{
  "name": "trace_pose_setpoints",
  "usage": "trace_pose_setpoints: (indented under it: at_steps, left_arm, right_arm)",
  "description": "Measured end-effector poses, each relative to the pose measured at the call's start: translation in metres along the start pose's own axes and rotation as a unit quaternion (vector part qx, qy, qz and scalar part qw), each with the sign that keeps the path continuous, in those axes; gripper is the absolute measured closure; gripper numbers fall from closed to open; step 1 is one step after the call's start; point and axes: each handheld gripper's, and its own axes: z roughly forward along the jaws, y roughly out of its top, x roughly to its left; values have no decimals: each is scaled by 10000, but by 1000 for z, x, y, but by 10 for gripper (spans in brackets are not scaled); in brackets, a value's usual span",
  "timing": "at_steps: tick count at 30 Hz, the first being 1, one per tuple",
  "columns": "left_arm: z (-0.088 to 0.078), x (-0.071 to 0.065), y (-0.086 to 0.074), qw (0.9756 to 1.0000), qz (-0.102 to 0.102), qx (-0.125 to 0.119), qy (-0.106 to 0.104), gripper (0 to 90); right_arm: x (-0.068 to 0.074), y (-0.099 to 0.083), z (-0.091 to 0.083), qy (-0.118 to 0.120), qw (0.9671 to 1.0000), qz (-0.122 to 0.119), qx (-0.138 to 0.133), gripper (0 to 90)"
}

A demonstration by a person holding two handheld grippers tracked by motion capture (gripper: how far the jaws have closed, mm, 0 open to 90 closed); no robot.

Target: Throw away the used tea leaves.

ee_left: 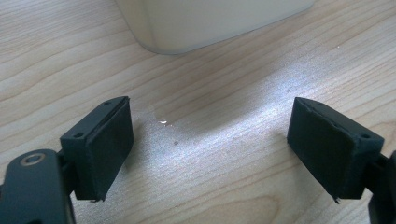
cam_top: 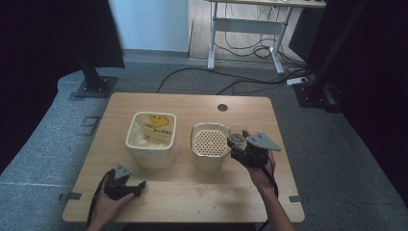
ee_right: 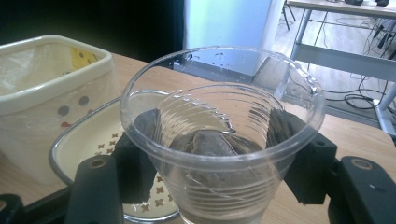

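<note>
Clear plastic cup point(ee_right: 222, 140): upright, clamped in right claw point(cam_top: 242, 144), raised just right of the perforated container point(cam_top: 210, 146).
Contents: dark lumps, kind unclear.
Perforated container: cream, centre of surface point(cam_top: 192, 103), left of cup.
Lined bin point(cam_top: 151, 138): farther left.
Left claw point(ee_left: 210, 144): released, empty, resting near left.
Nearer hand: right.

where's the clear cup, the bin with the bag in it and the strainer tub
clear cup point(ee_right: 219, 140), right gripper view, ribbed side wall
bin with the bag point(cam_top: 151, 155), high view, front outer wall
strainer tub point(cam_top: 210, 142), high view, perforated top
</note>
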Motion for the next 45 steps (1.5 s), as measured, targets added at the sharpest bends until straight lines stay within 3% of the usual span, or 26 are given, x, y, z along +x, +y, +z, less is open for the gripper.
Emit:
trace_pose_setpoints:
  at_steps: [14,24,30,32,33,34,35,36,38,39,40,41,43,44,45]
  left_arm:
    - [0,0,0,10000,-1,-6,-1,143]
    - [0,0,0,10000,-3,-5,3,143]
    - [0,0,0,10000,-5,-4,1,143]
    - [0,0,0,10000,-4,-2,1,143]
    - [0,0,0,10000,-4,-2,1,143]
    - [0,0,0,10000,-5,-3,1,143]
    - [0,0,0,10000,-2,-1,1,143]
    - [0,0,0,10000,-5,-2,0,143]
    - [0,0,0,10000,-6,-4,0,142]
    - [0,0,0,10000,-5,-4,-1,142]
    - [0,0,0,10000,-4,-3,0,143]
    - [0,0,0,10000,-4,-3,0,143]
    - [0,0,0,10000,-1,-2,0,142]
    - [0,0,0,10000,-1,-1,-1,142]
    - [0,0,0,10000,-2,1,-1,142]
  right_arm:
    - [-13,22,-3,-349,9990,-263,99,382]
    - [-7,33,5,-455,9969,-563,314,384]
    - [5,42,19,-659,9868,-1297,707,389]
    - [10,44,24,-738,9802,-1619,869,390]
    - [10,44,24,-738,9802,-1619,869,390]
    - [12,45,26,-771,9778,-1717,919,391]
    - [17,47,29,-830,9715,-1966,1034,393]
    - [19,47,30,-869,9690,-2056,1056,394]
    - [25,48,33,-1015,9589,-2392,1143,397]
    - [25,48,33,-1015,9589,-2392,1143,397]
    - [29,47,35,-1121,9507,-2633,1197,398]
    - [32,46,36,-1185,9445,-2808,1226,399]
    - [43,42,41,-1358,9219,-3376,1330,400]
    - [46,41,42,-1376,9149,-3537,1378,400]
    - [54,37,46,-1422,8999,-3863,1443,401]
